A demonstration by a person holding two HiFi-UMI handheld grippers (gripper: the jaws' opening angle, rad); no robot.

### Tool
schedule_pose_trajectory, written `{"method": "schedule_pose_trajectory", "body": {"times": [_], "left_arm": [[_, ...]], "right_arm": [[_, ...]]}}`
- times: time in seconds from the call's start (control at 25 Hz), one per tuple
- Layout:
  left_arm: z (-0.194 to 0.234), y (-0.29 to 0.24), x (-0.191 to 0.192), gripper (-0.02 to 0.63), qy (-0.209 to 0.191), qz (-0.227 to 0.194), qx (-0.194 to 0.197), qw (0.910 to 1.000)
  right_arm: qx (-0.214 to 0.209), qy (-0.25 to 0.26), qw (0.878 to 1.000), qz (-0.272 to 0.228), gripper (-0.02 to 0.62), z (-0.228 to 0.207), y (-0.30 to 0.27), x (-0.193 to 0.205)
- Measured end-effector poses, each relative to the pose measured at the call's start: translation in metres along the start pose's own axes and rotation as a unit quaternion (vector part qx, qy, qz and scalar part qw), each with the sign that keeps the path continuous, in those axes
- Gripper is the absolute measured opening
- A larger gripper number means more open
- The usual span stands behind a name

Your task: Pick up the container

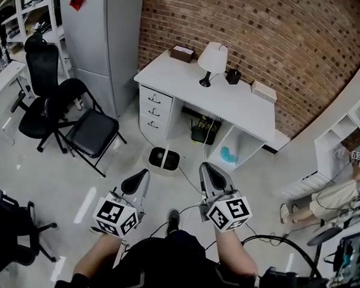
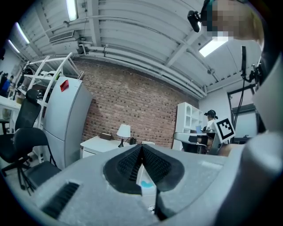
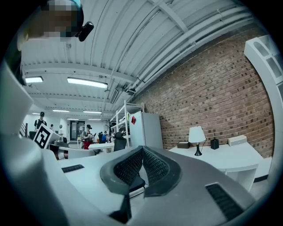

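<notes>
Both claws pressed together, empty: left claw (image 1: 140,180), right claw (image 1: 210,175), pointing level toward desk (image 1: 238,104). Likely container, white bin (image 1: 152,158), stands on floor (image 1: 79,176) before desk drawers. Bin lies ahead of and below claws, between them, somewhat nearer left claw, well apart from both. Reach probably means lowering forward.

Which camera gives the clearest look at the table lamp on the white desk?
The head view: the lamp is largest there, with its shade and dark base clear on the desk. The right gripper view shows the lamp side-on but smaller. In the left gripper view the lamp is small and distant.
</notes>
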State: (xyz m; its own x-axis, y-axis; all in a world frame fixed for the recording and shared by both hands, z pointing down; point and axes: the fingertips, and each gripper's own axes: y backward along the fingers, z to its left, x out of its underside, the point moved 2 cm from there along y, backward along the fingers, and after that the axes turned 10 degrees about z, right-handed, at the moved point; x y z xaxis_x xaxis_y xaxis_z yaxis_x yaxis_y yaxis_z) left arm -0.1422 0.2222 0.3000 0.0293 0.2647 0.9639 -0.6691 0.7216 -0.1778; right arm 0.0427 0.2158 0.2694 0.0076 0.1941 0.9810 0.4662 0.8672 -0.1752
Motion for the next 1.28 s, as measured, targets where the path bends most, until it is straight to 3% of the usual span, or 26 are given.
{"method": "schedule_pose_trajectory", "body": {"times": [0.4, 0.92, 1.28], "left_arm": [[0.026, -0.090, -0.022, 0.008, 0.007, 0.015, -0.025, 0.9996], [0.027, -0.202, -0.043, 0.008, 0.001, 0.040, -0.049, 0.9980], [0.044, -0.237, -0.045, 0.008, -0.002, 0.056, -0.050, 0.9972]], "right_arm": [[-0.024, -0.012, 1.000, 0.000, 0.006, -0.082, -0.061, -0.016], [-0.055, -0.014, 0.998, 0.004, 0.006, -0.195, -0.097, -0.030], [-0.060, -0.026, 0.998, 0.007, 0.006, -0.225, -0.123, -0.025]]}}
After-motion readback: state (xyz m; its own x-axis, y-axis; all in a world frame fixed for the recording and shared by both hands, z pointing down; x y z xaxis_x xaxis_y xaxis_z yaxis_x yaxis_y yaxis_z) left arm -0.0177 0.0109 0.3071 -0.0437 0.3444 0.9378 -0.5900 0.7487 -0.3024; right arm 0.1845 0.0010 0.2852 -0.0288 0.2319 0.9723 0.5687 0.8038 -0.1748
